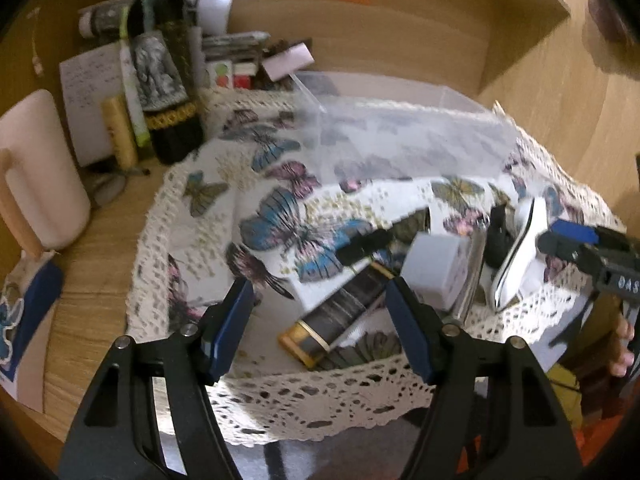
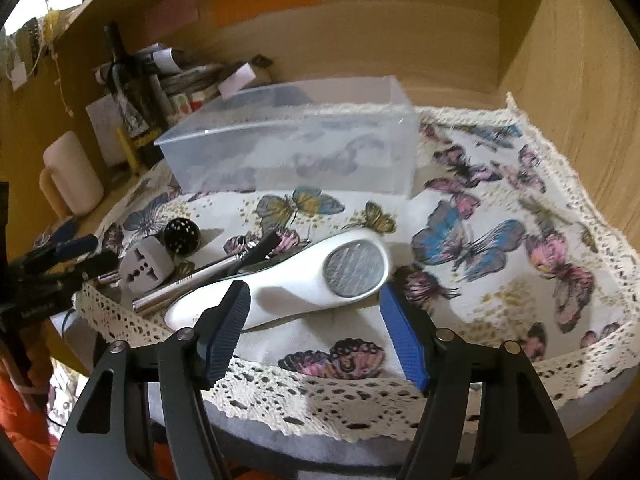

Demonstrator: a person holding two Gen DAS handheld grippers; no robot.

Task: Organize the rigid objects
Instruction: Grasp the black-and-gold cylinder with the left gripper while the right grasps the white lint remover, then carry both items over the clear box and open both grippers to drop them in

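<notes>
While both jaws are gaping wide and gripping nothing, right gripper [image 2: 314, 334] is hovering just short of the white handheld device [image 2: 304, 280]; left gripper [image 1: 318, 326] is hanging over the dark gold-trimmed case [image 1: 340, 312]. Clear bin [image 2: 292, 140] is sitting behind on the butterfly cloth [image 2: 500, 240].

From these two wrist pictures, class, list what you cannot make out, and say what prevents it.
- Contents of the clear plastic box: both views, frosted walls and blur.
- Print on the silver tube: right wrist view, too small.
- Dark flat case with gold trim: left wrist view, blurred, partly under the grey plug adapter.
- Items beside the dark bottle: blurred, overlapping.
</notes>
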